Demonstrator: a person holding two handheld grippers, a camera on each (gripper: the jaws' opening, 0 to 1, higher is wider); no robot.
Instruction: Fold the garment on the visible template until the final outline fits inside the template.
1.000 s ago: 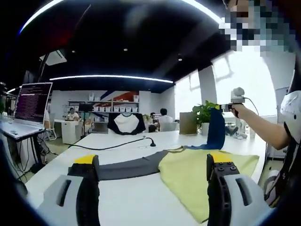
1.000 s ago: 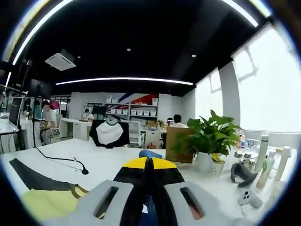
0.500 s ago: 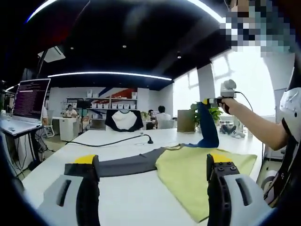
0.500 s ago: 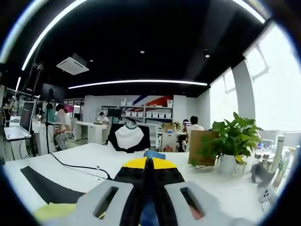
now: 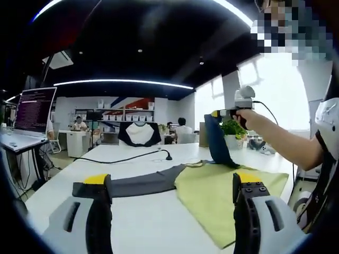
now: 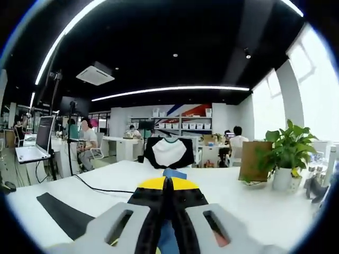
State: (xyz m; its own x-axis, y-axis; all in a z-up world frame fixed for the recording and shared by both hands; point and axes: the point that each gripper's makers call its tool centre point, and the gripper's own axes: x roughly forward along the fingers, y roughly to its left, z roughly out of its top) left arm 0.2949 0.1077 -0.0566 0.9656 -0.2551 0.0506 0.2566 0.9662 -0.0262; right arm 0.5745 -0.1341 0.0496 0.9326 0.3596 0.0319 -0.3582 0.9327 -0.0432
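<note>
The garment (image 5: 222,193), yellow-green in the body with a dark grey sleeve (image 5: 145,186) and a blue sleeve (image 5: 216,142), lay on the white bench (image 5: 153,227) toward its right side. The grey sleeve stretched flat toward the left edge of the bench. The blue sleeve was lifted off the bench, hanging up from the shirt's far shoulder.

The left tongs (image 5: 172,182) were spread wide, hovering low over the near edge of the bench with nothing between them; the shirt's body showed between the two jaws.

The right tongs (image 6: 167,185) were pressed together on the blue sleeve's end, a bit of blue cloth showing at the tips and below them. In the left gripper view the right tongs (image 5: 216,113) were held aloft by a person's hand (image 5: 244,117) above the far right of the bench.

A black cable (image 5: 124,160) ran across the far side of the bench, and a potted plant (image 6: 288,159) stood near its far right corner.
</note>
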